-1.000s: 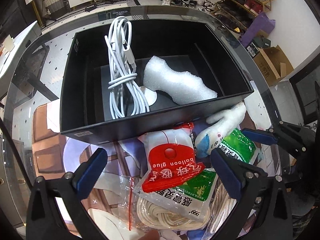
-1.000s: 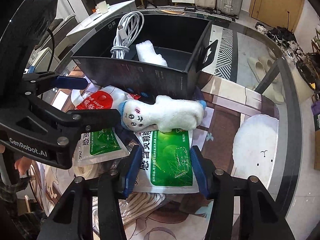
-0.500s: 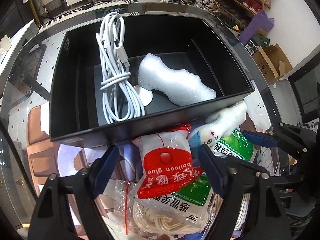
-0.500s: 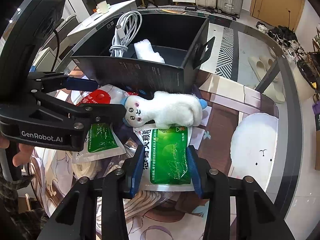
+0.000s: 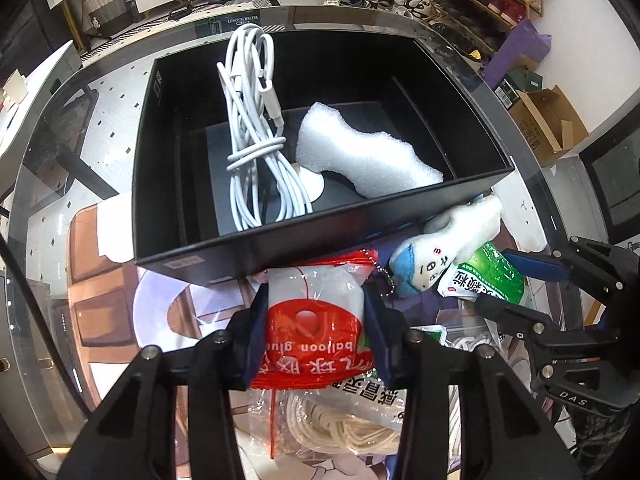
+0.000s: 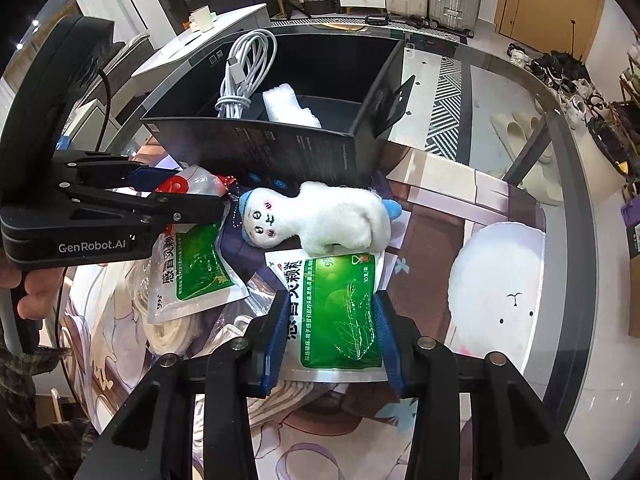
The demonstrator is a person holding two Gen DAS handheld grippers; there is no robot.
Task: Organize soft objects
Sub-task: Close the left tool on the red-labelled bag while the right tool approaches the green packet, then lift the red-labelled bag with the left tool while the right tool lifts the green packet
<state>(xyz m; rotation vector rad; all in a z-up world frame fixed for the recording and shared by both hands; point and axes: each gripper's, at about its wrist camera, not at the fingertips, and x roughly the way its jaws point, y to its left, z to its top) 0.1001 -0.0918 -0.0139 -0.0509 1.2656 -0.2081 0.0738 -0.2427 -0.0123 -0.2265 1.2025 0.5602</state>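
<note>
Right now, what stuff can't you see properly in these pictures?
- White rope coil: left wrist view, in a clear bag under the packets, cut off by the left tool.
- Balloon glue packet: right wrist view, mostly behind the left tool.
- Black box: right wrist view, its near wall hides the floor inside.
- Green packet: left wrist view, partly under the plush toy and right tool.

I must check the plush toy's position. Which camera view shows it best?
The right wrist view: the whole plush toy lies unobstructed in front of the box. The left wrist view shows it at an angle, partly tucked against the box.
</note>
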